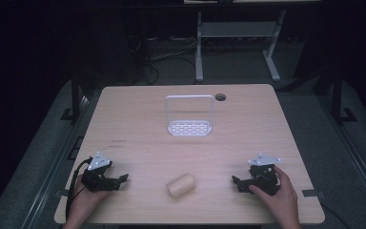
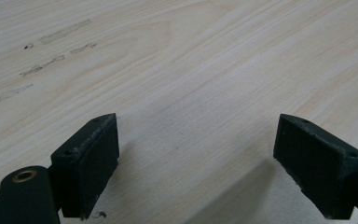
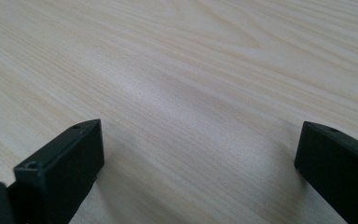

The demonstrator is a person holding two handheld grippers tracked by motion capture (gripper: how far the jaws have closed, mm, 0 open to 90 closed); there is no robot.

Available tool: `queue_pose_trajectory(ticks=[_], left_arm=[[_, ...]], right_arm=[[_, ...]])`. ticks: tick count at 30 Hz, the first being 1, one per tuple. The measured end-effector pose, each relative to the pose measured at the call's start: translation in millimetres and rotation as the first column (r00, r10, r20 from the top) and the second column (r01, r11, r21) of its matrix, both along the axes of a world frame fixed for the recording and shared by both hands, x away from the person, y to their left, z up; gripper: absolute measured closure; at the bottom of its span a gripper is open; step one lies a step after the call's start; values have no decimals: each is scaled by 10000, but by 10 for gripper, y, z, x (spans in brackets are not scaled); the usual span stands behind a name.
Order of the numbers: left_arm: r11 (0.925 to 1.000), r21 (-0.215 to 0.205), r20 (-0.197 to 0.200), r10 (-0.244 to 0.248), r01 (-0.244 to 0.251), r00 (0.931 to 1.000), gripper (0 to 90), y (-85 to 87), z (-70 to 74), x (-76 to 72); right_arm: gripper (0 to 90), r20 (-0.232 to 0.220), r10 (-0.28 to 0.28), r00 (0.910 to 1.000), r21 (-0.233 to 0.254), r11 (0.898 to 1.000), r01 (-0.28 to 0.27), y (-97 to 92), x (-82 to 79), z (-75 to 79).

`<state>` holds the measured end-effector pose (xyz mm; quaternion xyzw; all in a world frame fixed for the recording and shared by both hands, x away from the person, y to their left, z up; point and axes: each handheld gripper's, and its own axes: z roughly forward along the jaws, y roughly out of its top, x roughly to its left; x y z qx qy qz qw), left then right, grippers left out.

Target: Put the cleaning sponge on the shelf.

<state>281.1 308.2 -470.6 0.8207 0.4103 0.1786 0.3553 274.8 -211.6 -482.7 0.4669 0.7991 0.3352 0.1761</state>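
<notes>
A short tan cylinder point(image 1: 181, 185), like a paper roll, lies on its side near the front middle of the wooden table point(image 1: 143, 114). My left gripper point(image 1: 122, 180) rests low at the front left, held by a hand, pointing right toward the cylinder with a gap between them. Its jaws stand wide apart over bare wood point(image 2: 196, 154), nothing between them. My right gripper point(image 1: 236, 181) sits at the front right in the other hand, pointing left at the cylinder. Its jaws are also spread wide over bare wood point(image 3: 200, 154).
A white wire stand point(image 1: 189, 116) with a perforated base and tall loop frame stands at the table's far middle. A round cable hole point(image 1: 220, 97) lies behind it to the right. Faint marks point(image 2: 51, 51) show on the wood left of centre.
</notes>
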Motion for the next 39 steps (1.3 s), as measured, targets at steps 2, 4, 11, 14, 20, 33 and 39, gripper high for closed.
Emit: queue_pose_trajectory(ticks=[2, 4, 11, 14, 20, 33, 39], left_arm=[[10000, 11, 19, -63, 63, 10000, 138, -15, 19, -19], [10000, -17, 51, -84, 84, 10000, 138, -25, 27, -28], [9993, -37, 166, -385, 385, 9991, 139, -96, 83, -87], [9987, -33, 188, -504, 505, 9986, 139, -123, 93, -99], [9969, -20, 149, -788, 788, 9968, 139, -185, 122, -133], [9925, -102, 167, -1220, 1222, 9924, 140, -298, 146, -187], [9893, -126, 155, -1453, 1455, 9893, 140, -355, 156, -212]], right_arm=[[9, -1, -1, 10000, -2, 10000, 1, 0, 0, 0], [9, -2, -2, 10000, 0, 10000, 2, 0, 0, 0], [9, -2, -4, 10000, 2, 10000, 4, 1, 0, 0], [9, -3, -7, 10000, 2, 10000, 7, 1, 0, 0], [9, -1, -7, 10000, 3, 10000, 7, 1, 0, 0], [9, -3, -9, 10000, 4, 10000, 9, 1, 0, 0], [9, 0, -6, 10000, 4, 10000, 6, 1, 0, 0]])
